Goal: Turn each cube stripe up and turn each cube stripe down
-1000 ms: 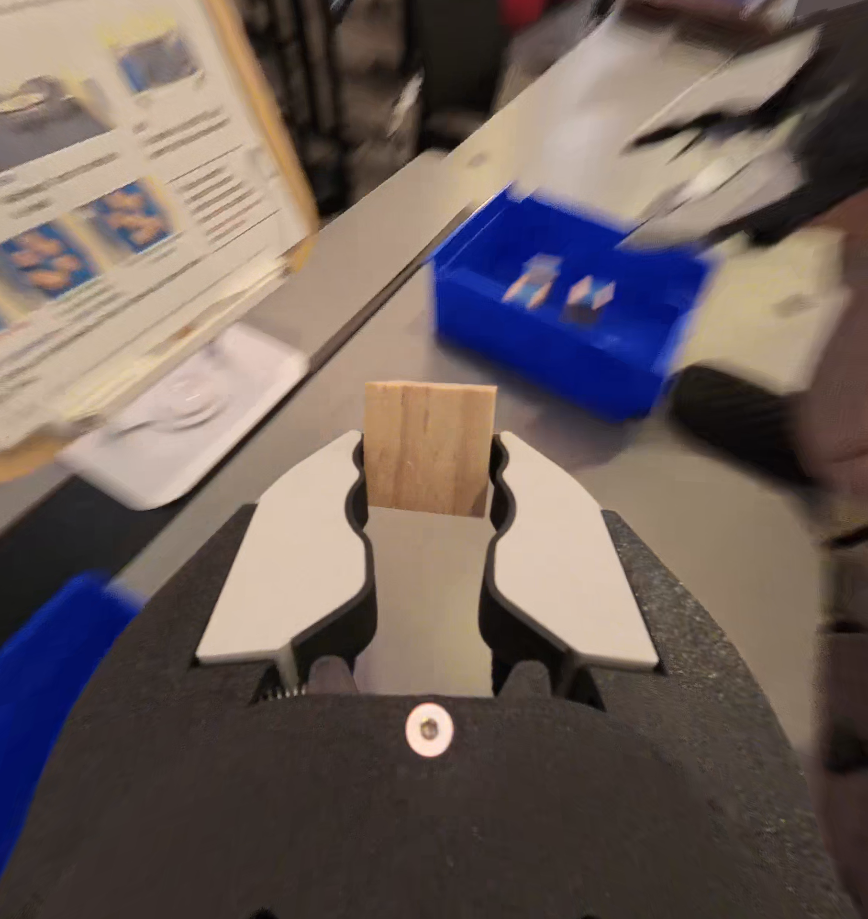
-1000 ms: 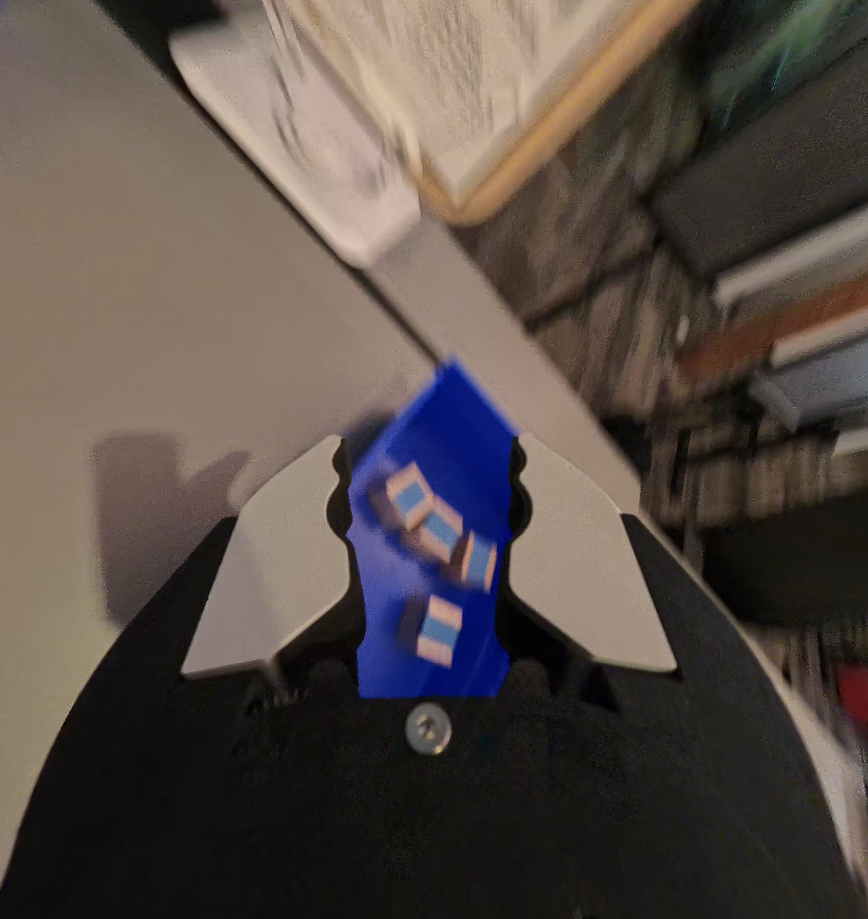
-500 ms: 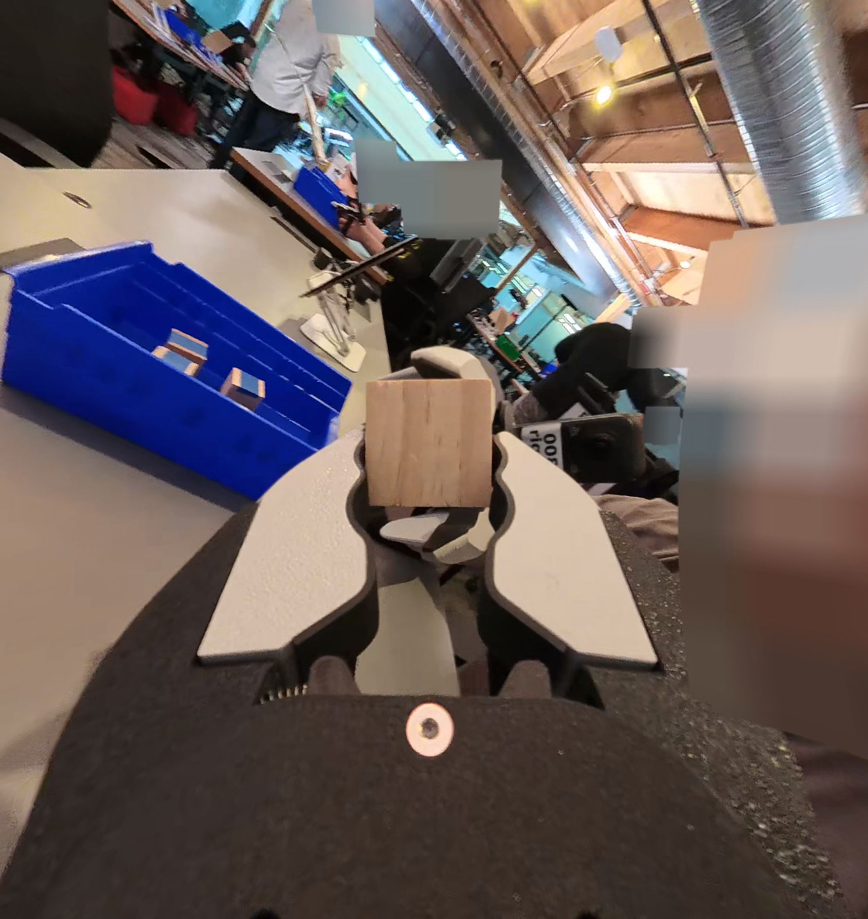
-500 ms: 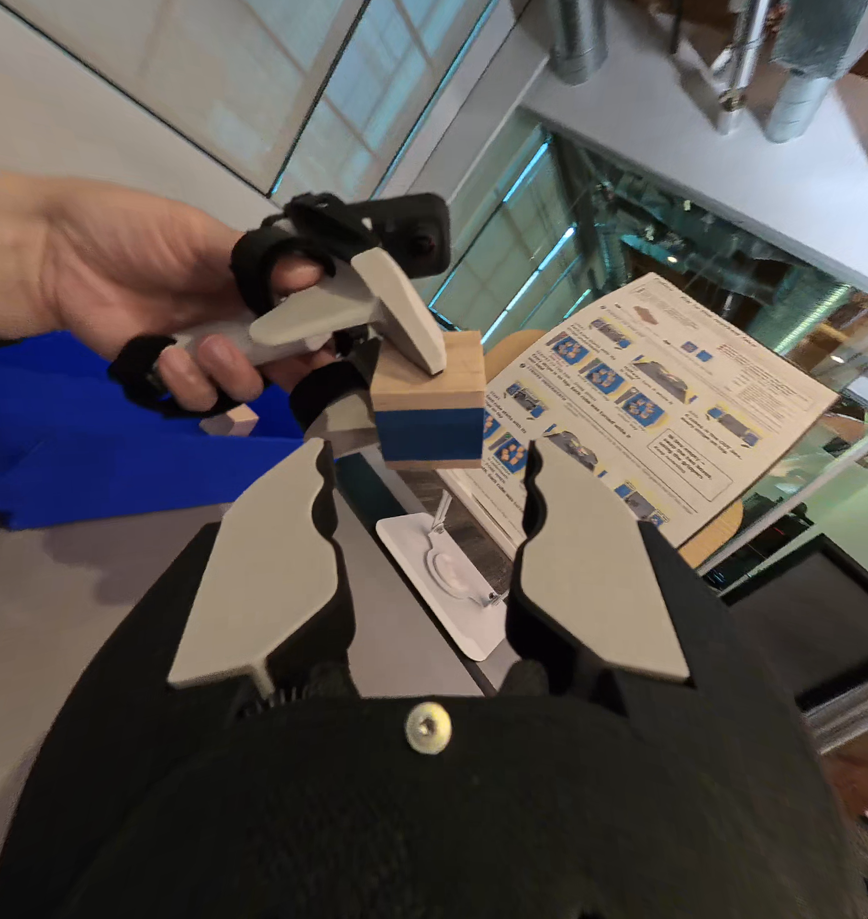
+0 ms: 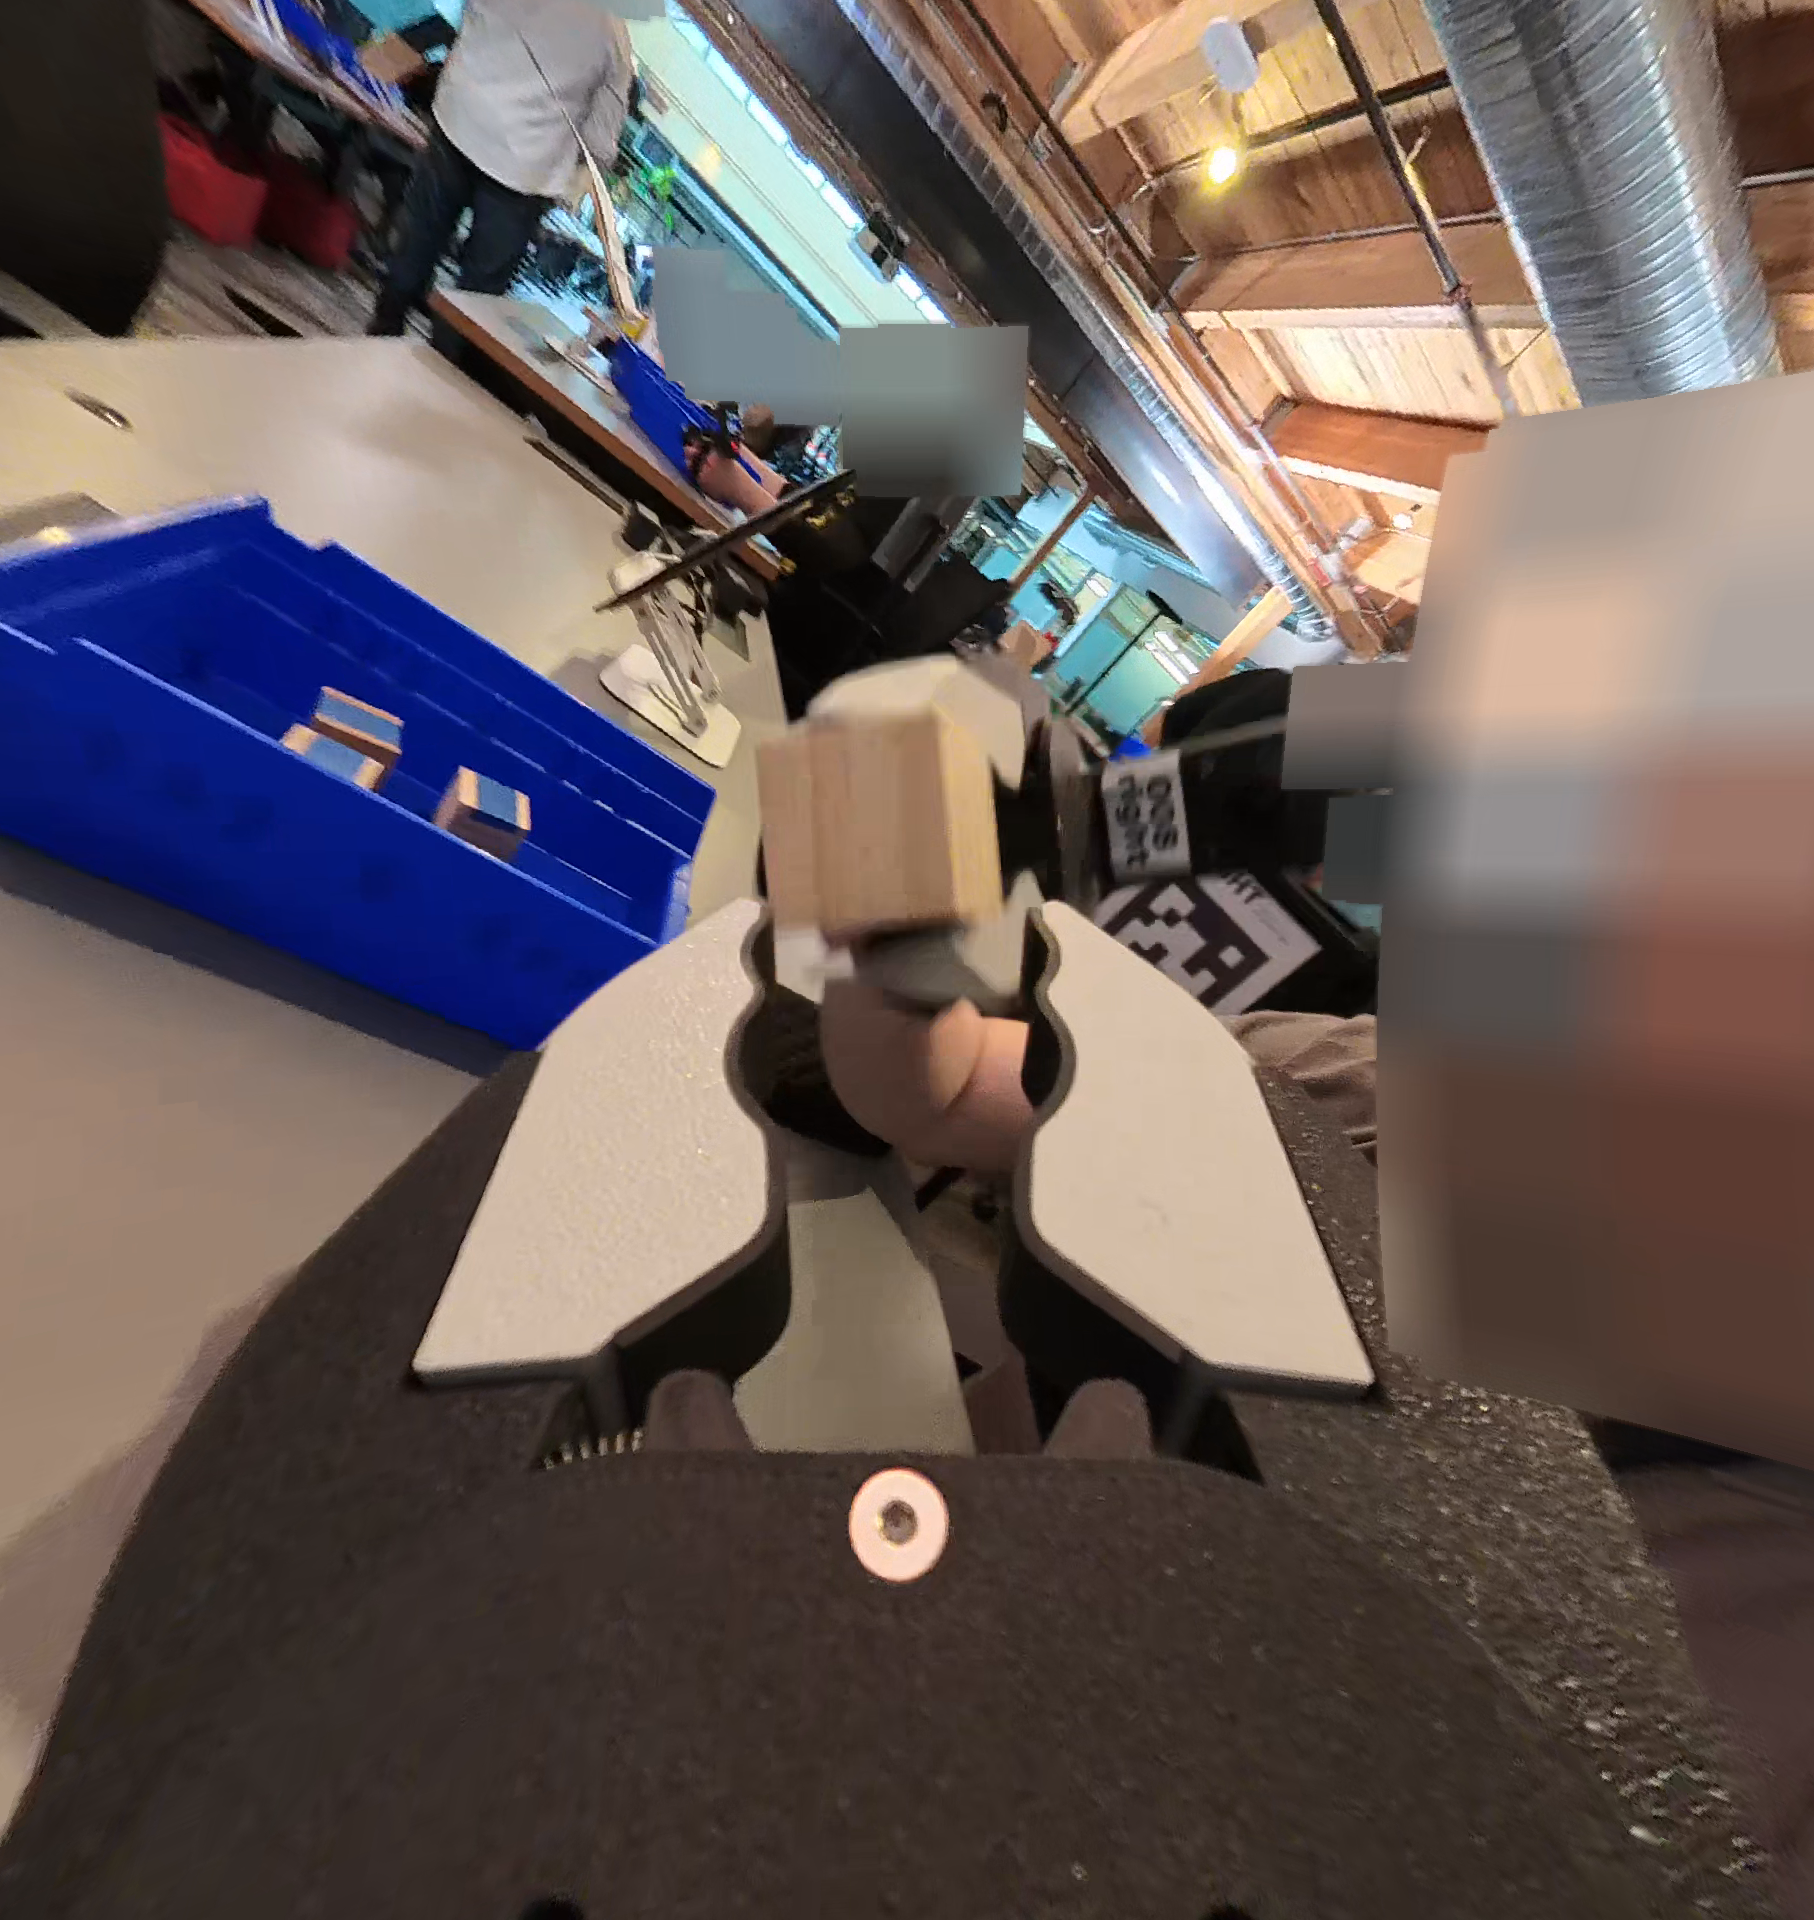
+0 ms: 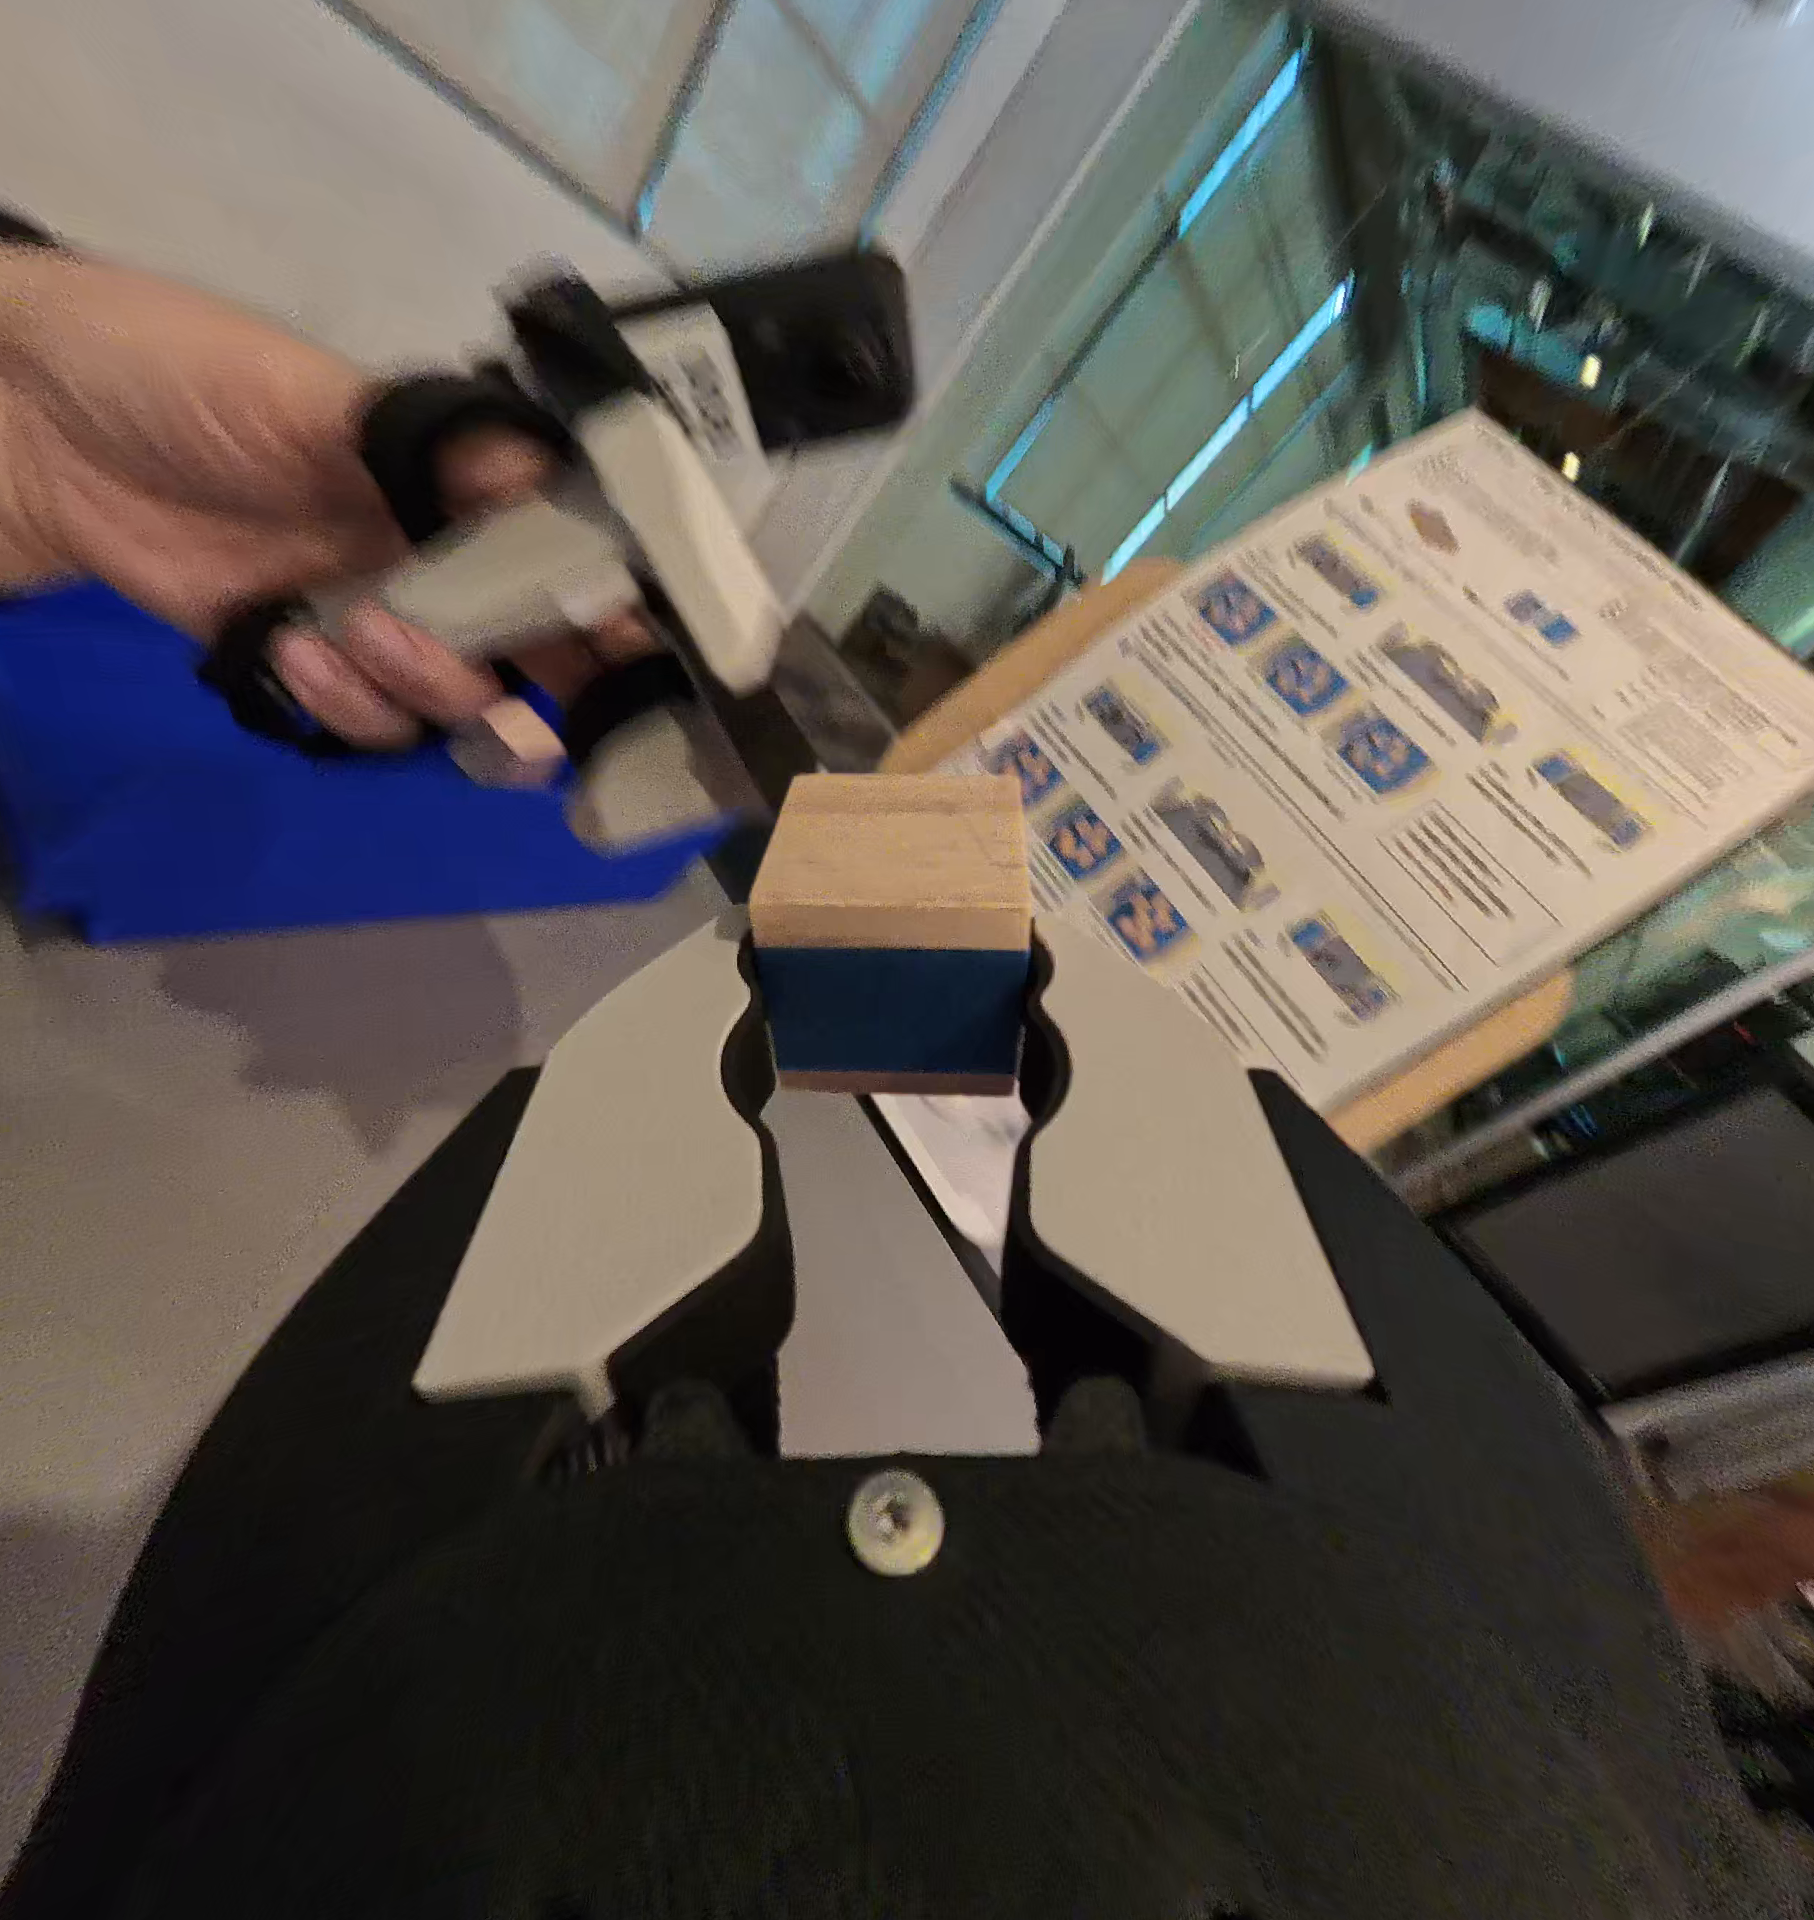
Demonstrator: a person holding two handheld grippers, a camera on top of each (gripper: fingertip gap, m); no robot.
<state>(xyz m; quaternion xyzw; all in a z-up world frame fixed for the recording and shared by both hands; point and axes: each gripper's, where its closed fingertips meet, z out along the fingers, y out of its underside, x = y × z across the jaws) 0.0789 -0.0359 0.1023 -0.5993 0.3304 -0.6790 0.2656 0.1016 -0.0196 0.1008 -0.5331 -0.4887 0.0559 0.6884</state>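
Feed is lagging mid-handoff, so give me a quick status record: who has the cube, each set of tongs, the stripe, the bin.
held cube: wooden cube, clamped in the right tongs, off the table
stripe: blue band faces the right wrist camera
left tongs: open, empty, cube just beyond the tips
bin: blue bin holds a far cube and a near cube, blue side up

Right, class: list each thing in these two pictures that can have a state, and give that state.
held cube: off the table, blue stripe on a side face
right gripper: shut on held cube
left gripper: open, empty
blue bin: holds two cubes
binned cubes: blue faces up
instruction sheet: propped up, tilted
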